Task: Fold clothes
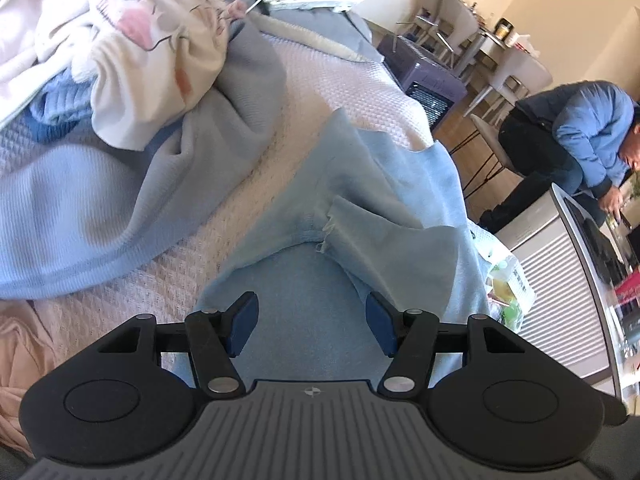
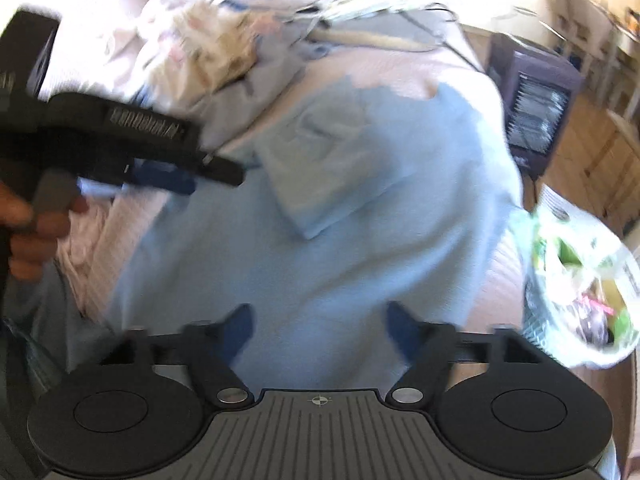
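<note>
Left gripper (image 1: pixel 312 320) is hovering over the light blue garment (image 1: pixel 372 184), jaws standing partway open, blue pads (image 1: pixel 240 322) clear of the cloth with nothing gripped between them. Right gripper (image 2: pixel 320 332) is also sitting partway open above the same garment, nothing clamped; the right wrist view is motion-blurred, so whether the pads are brushing the fabric I cannot tell. Light blue garment is lying spread across the pale pink quilted cover (image 1: pixel 340 80), one part folded over on top in a loose flap and a frayed seam showing near the middle. In the right wrist view a bare hand (image 2: pixel 28 232) is gripping the handle of the left gripper off to the left side, over the garment's edge. Pile of unfolded clothes (image 1: pixel 132 40), white, cream and blue, is sitting at the far left of the cover, beside a grey-blue blanket (image 1: pixel 224 120). Plastic bag (image 2: pixel 580 288) with green contents is lying just beside the garment's right edge. Person in a blue jacket (image 1: pixel 580 132) is bending over in the background, well apart.
</note>
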